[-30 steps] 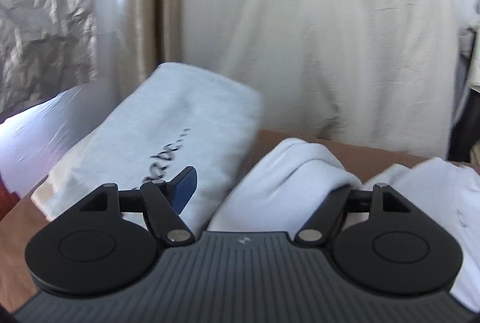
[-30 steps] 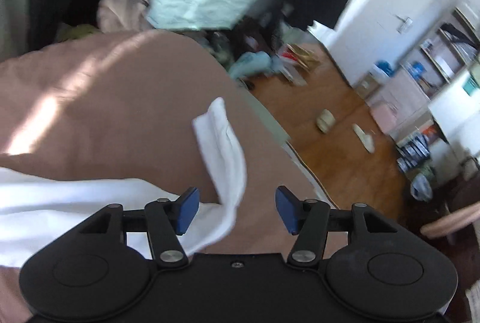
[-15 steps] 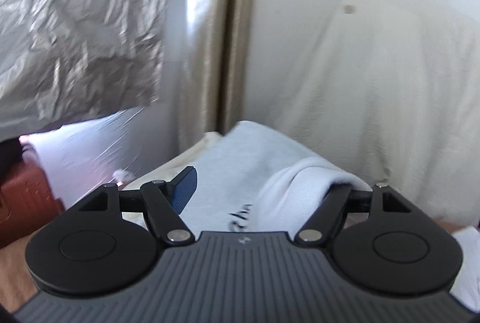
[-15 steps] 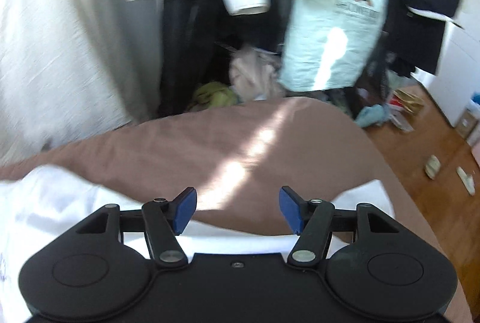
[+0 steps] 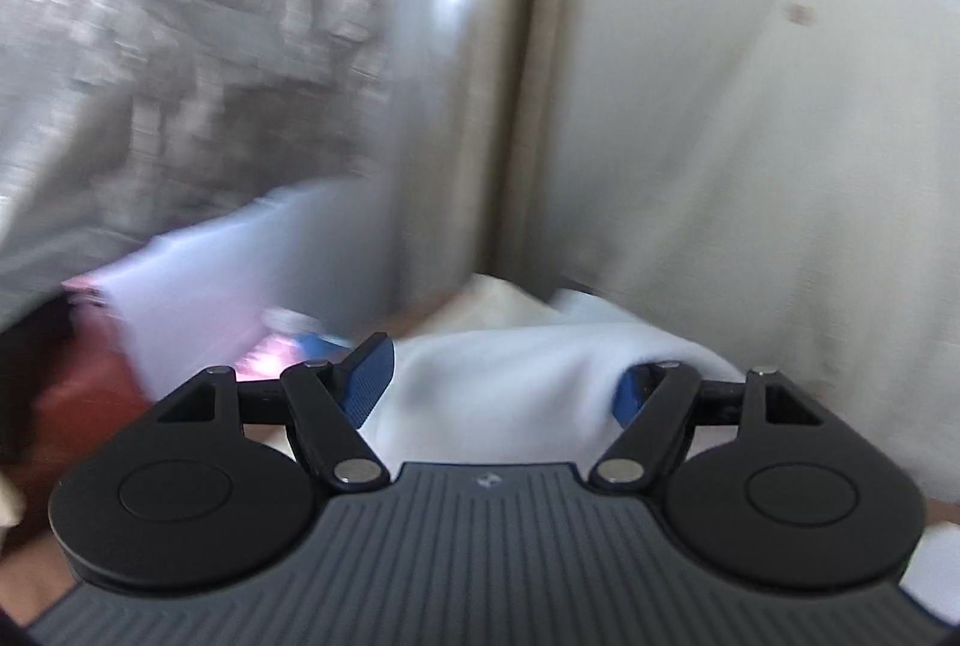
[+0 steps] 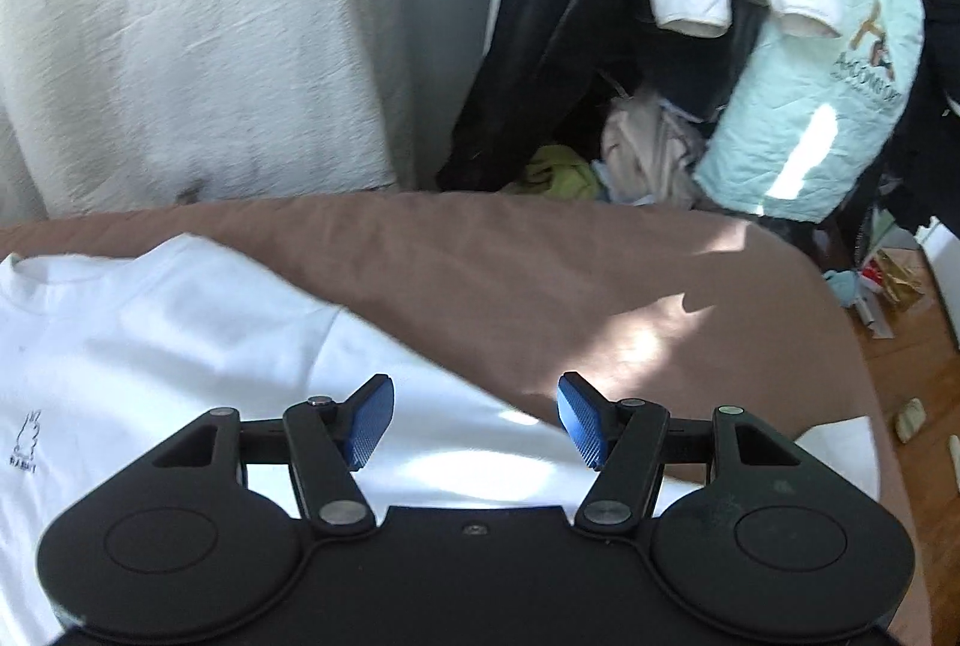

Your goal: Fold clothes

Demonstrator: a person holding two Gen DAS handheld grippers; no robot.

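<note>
Brown bed cover (image 6: 540,274) carries a white T-shirt (image 6: 150,346), collar at its far-left end, long axis running toward the camera. Left gripper (image 5: 504,382): jaws wide, a bunched white fold (image 5: 510,376) between them, grip uncertain. Right gripper (image 6: 474,418): spread and empty, hovering over the shirt's right sleeve (image 6: 432,406), nearer it.
</note>
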